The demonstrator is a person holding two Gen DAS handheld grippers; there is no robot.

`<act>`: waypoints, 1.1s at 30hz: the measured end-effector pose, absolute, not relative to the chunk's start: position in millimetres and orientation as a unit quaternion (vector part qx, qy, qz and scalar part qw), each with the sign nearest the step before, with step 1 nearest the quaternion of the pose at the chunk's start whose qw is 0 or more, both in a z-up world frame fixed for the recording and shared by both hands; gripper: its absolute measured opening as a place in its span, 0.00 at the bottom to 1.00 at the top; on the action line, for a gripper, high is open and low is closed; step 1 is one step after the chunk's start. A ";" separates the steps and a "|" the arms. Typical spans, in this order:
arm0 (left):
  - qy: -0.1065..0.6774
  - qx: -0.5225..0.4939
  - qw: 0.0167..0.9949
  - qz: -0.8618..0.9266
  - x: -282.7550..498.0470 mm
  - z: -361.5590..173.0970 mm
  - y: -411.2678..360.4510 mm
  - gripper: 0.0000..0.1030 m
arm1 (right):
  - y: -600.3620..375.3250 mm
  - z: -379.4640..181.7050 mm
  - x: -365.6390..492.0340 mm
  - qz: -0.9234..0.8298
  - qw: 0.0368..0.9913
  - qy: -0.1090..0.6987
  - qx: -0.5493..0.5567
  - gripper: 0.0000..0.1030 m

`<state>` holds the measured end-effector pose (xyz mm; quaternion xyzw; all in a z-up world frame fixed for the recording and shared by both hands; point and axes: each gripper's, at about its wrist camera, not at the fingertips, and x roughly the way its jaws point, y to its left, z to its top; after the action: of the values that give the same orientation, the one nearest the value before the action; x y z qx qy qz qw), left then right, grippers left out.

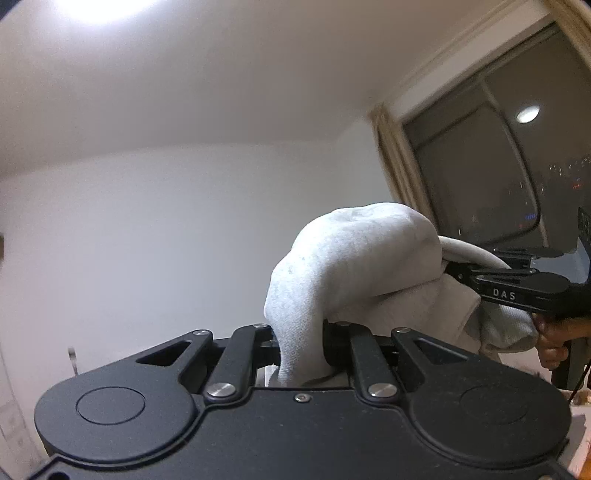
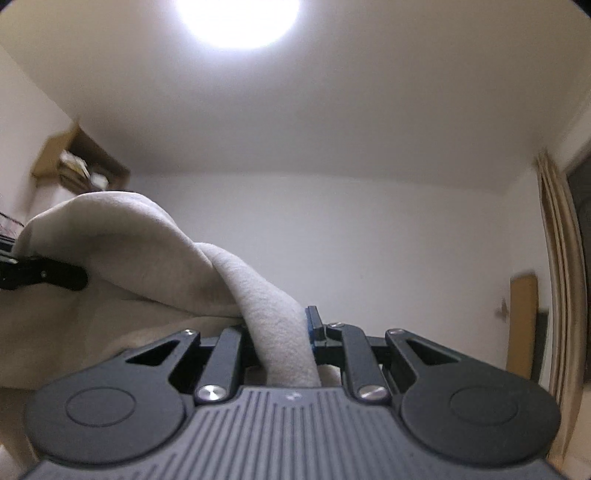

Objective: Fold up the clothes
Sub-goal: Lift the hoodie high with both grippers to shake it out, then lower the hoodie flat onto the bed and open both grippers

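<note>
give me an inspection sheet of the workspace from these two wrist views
surface: nothing seen; both cameras look out at walls and ceiling
job's things: pale grey garment, lifted and bunched between the two grippers
clutter: shelf with stacked items high on the wall
grippers: left gripper shut on the garment; right gripper shut on it too; a hand holds the right one
cables: thin dark cord beside that hand, unclear
surroundings: ceiling light, dark window, curtain, white walls

Both cameras sit just behind their grippers, very close, looking up at the ceiling [image 2: 332,110]; both see the grey cloth [image 1: 351,258].
</note>
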<state>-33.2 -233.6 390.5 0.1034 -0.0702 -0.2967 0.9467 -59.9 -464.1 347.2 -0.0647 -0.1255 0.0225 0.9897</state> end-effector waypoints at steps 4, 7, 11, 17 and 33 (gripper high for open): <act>-0.022 0.108 0.952 -0.286 29.5 357.0 -256.6 0.12 | -465.2 308.3 7.8 -0.004 0.995 -0.086 -0.055 0.13; 0.010 0.112 0.955 -0.276 80.0 329.4 -273.1 0.12 | -458.9 274.2 63.6 -0.029 0.995 -0.061 -0.068 0.13; 0.072 0.116 0.954 -0.267 163.9 276.6 -290.9 0.12 | -459.3 217.7 147.1 -0.038 0.998 0.001 -0.058 0.14; 0.253 0.110 0.931 -0.239 303.4 139.0 -314.9 0.24 | -475.9 83.5 265.2 -0.037 0.986 0.162 -0.032 0.19; 0.313 0.154 0.898 -0.269 239.0 -49.6 -181.6 0.89 | -490.0 -65.9 228.9 0.046 0.948 0.306 0.071 0.38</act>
<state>239.0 -181.6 -49.6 0.1542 0.3130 -0.2690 0.8977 228.9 -490.0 -65.9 0.0715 0.3065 0.0461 0.9481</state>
